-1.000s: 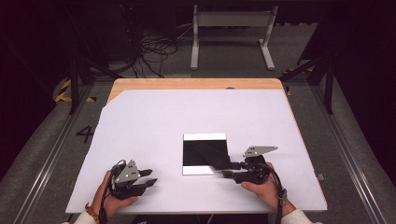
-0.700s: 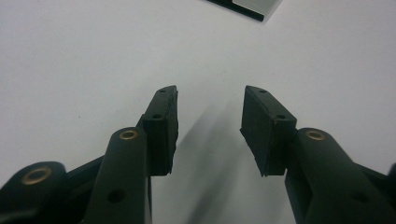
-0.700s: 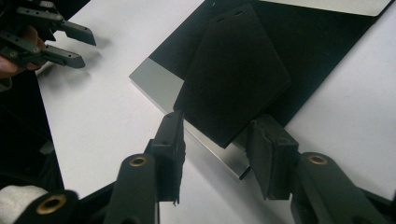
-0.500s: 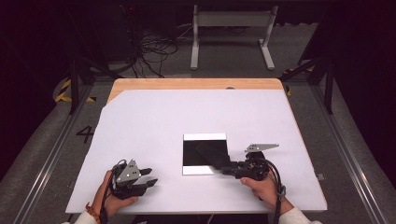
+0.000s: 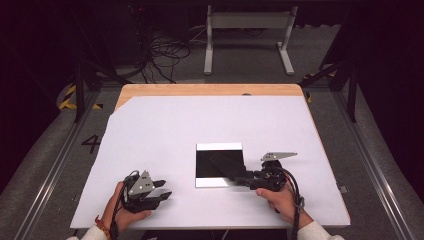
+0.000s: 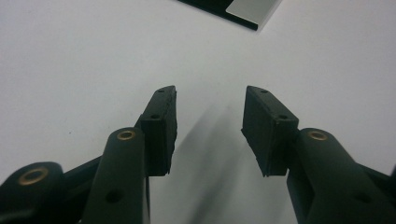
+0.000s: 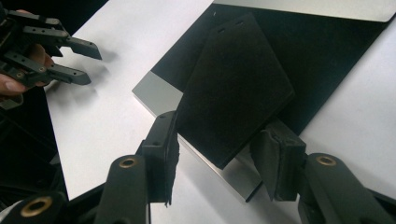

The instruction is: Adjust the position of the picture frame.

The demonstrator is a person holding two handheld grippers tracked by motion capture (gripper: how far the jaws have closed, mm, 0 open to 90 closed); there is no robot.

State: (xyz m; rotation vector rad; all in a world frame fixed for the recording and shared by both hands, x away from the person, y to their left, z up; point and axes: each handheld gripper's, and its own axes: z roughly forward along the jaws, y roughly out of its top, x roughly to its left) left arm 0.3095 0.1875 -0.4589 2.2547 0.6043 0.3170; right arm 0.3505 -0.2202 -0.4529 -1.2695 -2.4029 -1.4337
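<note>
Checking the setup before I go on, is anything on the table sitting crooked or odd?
Yes: a small black pad lies skewed across the black tray, one corner overhanging the tray's near silver edge, between the right gripper fingers.

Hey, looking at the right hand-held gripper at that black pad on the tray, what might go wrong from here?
1. The right hand-held gripper straddles only a corner of the black pad; the jaws look not yet pressed on it, so closing may catch just the tip and let it slip.
2. The pad overhangs the silver edge of the flat tray, so a pull may drag the tray across the white table.
</note>
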